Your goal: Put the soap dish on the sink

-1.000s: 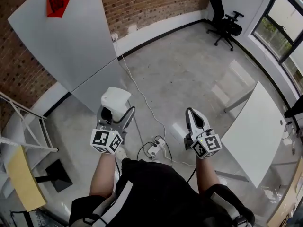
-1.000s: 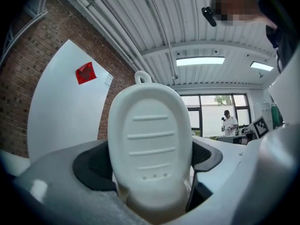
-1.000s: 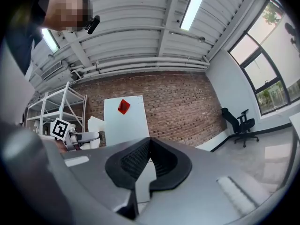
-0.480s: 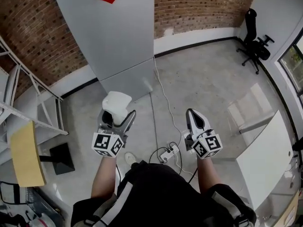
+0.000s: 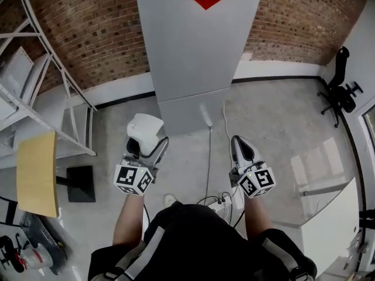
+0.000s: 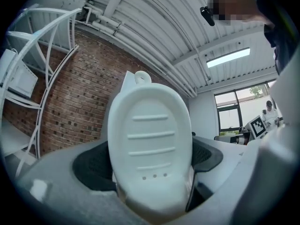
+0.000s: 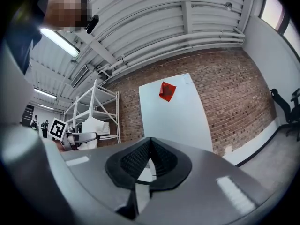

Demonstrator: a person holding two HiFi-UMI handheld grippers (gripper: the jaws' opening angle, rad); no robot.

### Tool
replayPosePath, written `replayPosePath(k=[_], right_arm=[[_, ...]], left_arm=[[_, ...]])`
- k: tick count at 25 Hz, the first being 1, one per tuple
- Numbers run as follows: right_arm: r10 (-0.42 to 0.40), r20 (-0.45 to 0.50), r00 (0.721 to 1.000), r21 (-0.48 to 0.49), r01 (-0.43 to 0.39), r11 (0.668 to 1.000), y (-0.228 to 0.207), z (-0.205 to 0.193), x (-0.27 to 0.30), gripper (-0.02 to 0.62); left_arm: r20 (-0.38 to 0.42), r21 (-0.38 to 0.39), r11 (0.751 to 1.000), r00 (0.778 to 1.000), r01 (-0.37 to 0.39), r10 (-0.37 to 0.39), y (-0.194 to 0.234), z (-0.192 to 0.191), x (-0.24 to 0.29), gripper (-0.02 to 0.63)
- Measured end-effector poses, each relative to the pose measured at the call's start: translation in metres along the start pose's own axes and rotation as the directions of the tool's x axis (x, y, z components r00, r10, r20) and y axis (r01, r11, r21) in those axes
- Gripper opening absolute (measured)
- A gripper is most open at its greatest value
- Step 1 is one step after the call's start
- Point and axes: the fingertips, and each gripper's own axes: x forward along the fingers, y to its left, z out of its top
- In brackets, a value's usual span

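I am holding the soap dish clamped upright in my left gripper, in mid-air above the floor. My right gripper is carrying nothing, its jaws closed together. I am turning: the grey panel is swinging to dead ahead and the office chair to the right edge. No sink is showing in any view, so I am judging placement as not yet begun.

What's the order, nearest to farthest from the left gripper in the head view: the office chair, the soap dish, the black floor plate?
1. The soap dish, held between the jaws of the left gripper.
2. The black floor plate, on the floor to its left.
3. The office chair, far off to the right, near the wall.
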Motion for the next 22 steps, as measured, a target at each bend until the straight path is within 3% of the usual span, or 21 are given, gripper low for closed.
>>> replayPosePath(k=[12, 22], right_arm=[[0.226, -0.021, 0.974, 0.014, -0.225, 0.974, 0.119, -0.026, 0.150, 0.006], [0.403, -0.057, 0.913, 0.031, -0.402, 0.915, 0.203, -0.050, 0.228, 0.006]], left_arm=[[0.028, 0.021, 0.980, 0.980, -0.199, 0.199, 0.151, 0.018, -0.069, 0.460], [0.054, 0.011, 0.923, 0.922, -0.384, 0.383, 0.228, 0.028, -0.141, 0.460]])
